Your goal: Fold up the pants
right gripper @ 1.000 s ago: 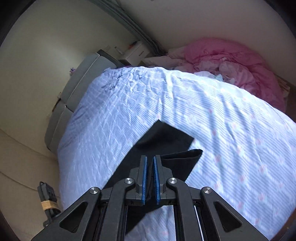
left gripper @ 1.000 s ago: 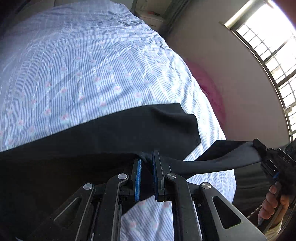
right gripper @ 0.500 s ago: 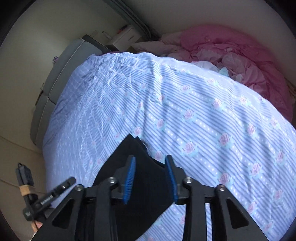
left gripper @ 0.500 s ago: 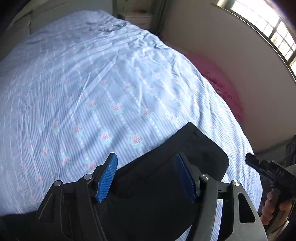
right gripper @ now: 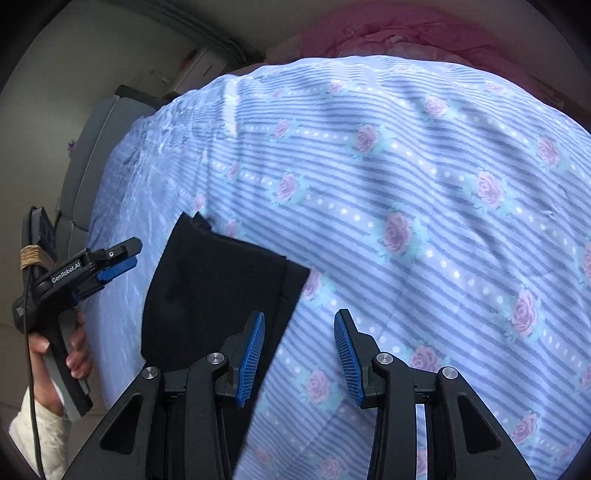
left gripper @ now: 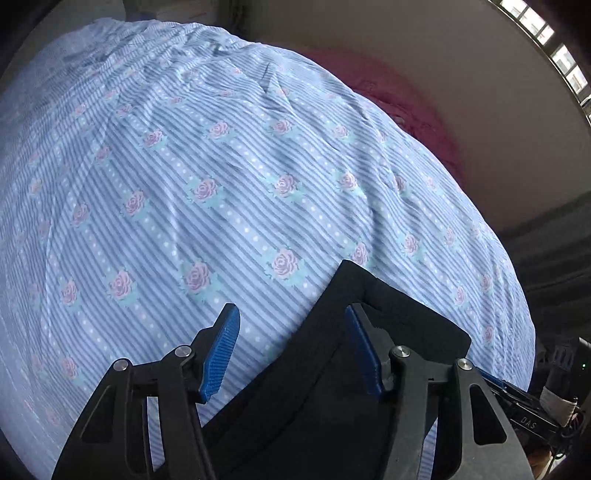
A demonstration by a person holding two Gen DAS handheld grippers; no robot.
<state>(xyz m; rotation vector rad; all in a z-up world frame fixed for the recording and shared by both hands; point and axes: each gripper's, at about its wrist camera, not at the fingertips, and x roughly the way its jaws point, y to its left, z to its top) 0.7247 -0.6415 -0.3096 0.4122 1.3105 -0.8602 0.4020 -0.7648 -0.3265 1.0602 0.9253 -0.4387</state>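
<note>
The black pants [left gripper: 332,398] lie folded flat on the blue striped rose-print bedsheet [left gripper: 221,184], near the bed's near edge. My left gripper [left gripper: 291,350] is open and empty, its right finger over the pants' top left corner. In the right wrist view the pants [right gripper: 214,291] lie left of centre. My right gripper [right gripper: 299,354] is open and empty, its left finger over the pants' right edge, its right finger over the sheet [right gripper: 424,184]. The left gripper also shows in the right wrist view [right gripper: 110,266], at the left edge, open.
A pink quilt [right gripper: 406,33] is bunched beyond the bed's far side, by the wall. A grey headboard [right gripper: 92,147] runs along the bed's left end in the right wrist view. A barred window [left gripper: 554,48] is at the upper right. The sheet is wrinkled.
Both grippers were shut on the pants' cloth one second ago. They let go, opened wide, and the lifted cloth now lies flat on the folded pants.
</note>
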